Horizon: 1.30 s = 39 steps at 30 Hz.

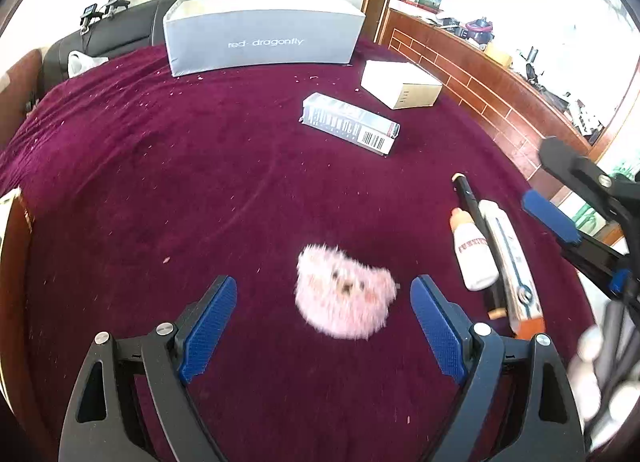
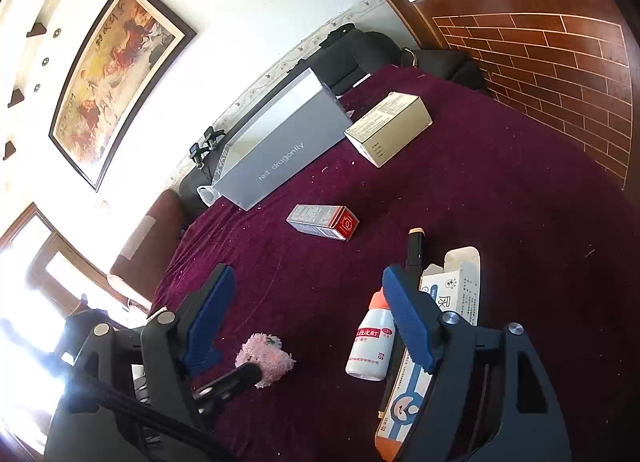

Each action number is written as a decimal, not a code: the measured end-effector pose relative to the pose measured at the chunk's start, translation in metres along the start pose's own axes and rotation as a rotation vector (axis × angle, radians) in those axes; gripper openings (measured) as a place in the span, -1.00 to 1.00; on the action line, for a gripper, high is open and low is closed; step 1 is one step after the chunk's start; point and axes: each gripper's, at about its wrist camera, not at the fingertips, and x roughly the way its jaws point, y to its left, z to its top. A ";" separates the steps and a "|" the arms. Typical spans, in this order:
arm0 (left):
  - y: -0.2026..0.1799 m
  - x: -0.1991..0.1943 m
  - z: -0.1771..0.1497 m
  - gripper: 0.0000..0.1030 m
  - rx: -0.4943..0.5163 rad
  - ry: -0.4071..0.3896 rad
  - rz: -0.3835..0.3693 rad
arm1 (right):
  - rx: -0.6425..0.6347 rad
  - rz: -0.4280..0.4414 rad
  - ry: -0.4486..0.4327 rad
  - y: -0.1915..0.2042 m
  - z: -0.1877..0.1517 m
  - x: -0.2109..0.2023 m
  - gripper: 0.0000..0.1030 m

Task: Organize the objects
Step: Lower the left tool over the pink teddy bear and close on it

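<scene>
Lying on the maroon cloth [image 1: 160,182]: one grey shoebox [image 1: 264,32], three smaller cartons [image 1: 400,84] [image 1: 350,122] [image 2: 452,298], one white bottle [image 2: 370,346], one black pen [image 1: 466,192], one pink plush toy [image 1: 344,292].

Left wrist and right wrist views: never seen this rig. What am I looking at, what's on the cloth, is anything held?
There is no robot arm here: a person holds a two-finger gripper in each hand, and a fisheye camera on each looks along its blue-padded fingers.

The left wrist view shows the left gripper, open, with a pink plush toy on the cloth between its fingers, not gripped. The right gripper is also open and empty.

On the maroon cloth lie an open grey shoebox, a beige box, a small carton, a white bottle, a black pen and a long flat packet. Nothing is held.
</scene>
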 end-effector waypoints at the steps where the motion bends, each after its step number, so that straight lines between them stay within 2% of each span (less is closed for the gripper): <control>1: -0.001 0.005 0.001 0.63 0.003 0.004 0.002 | 0.000 0.002 0.003 0.000 0.000 0.000 0.48; 7: -0.009 0.022 -0.001 0.60 0.035 0.020 0.010 | 0.010 0.009 0.023 -0.002 -0.001 0.004 0.48; 8: -0.011 0.021 -0.002 0.38 0.055 0.014 0.018 | 0.011 0.005 0.023 -0.002 -0.001 0.004 0.49; 9: -0.013 0.020 -0.003 -0.09 0.070 0.006 0.023 | 0.013 -0.001 0.021 -0.003 -0.001 0.005 0.49; 10: -0.013 0.019 -0.003 -0.22 0.083 0.010 0.026 | 0.014 -0.008 0.019 -0.004 -0.001 0.005 0.49; 12: -0.011 0.014 -0.003 -0.30 0.080 0.009 0.024 | 0.023 -0.013 0.021 -0.006 -0.001 0.006 0.50; 22: 0.012 -0.040 -0.026 -0.31 0.066 -0.048 0.066 | 0.051 -0.007 0.057 -0.014 -0.003 0.014 0.49; 30: 0.045 -0.070 -0.056 -0.31 0.036 -0.074 0.128 | 0.018 -0.100 0.073 -0.010 -0.009 0.021 0.49; 32: 0.055 -0.072 -0.063 -0.30 0.028 -0.061 0.147 | 0.012 -0.122 0.096 -0.007 -0.010 0.022 0.49; 36: 0.075 -0.067 -0.075 -0.30 -0.006 -0.037 0.159 | -0.008 -0.090 0.188 0.003 -0.020 0.025 0.49; 39: 0.087 -0.058 -0.081 -0.30 -0.046 -0.017 0.146 | -0.067 -0.135 0.248 0.016 -0.025 0.032 0.49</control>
